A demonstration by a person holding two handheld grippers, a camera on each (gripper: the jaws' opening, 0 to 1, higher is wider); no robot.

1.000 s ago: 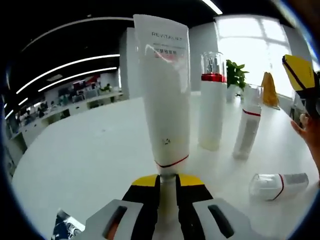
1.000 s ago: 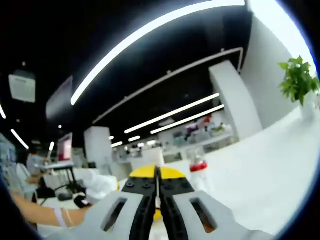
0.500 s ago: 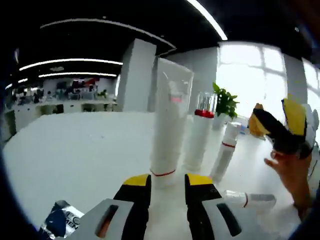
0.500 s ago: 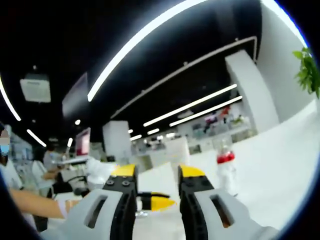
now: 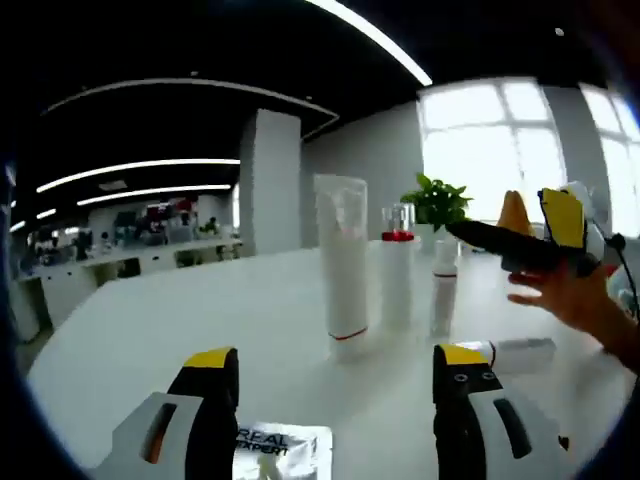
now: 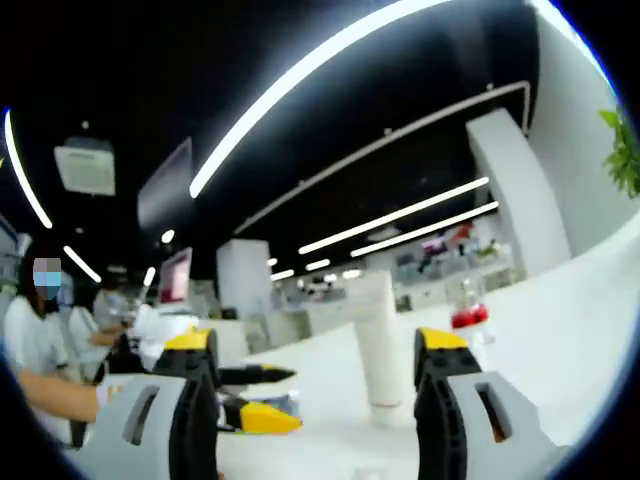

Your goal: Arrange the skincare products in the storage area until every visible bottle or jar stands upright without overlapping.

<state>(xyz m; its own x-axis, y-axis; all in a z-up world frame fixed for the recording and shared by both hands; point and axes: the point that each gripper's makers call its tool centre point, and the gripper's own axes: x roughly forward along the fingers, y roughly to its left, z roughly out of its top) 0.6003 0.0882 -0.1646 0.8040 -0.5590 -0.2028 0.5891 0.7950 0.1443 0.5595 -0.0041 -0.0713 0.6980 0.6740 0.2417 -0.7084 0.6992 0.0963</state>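
The left hand-held gripper point(image 5: 335, 400) is standing wide apart, holding nothing; the right hand-held gripper point(image 6: 315, 385) too. The lying bottle point(image 5: 520, 354), near the standing tube point(image 5: 342, 265), is needing a gentle grip by its middle, then lifting upright.

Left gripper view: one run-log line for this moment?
left gripper open | tall white tube upright, released | small white bottle lying down
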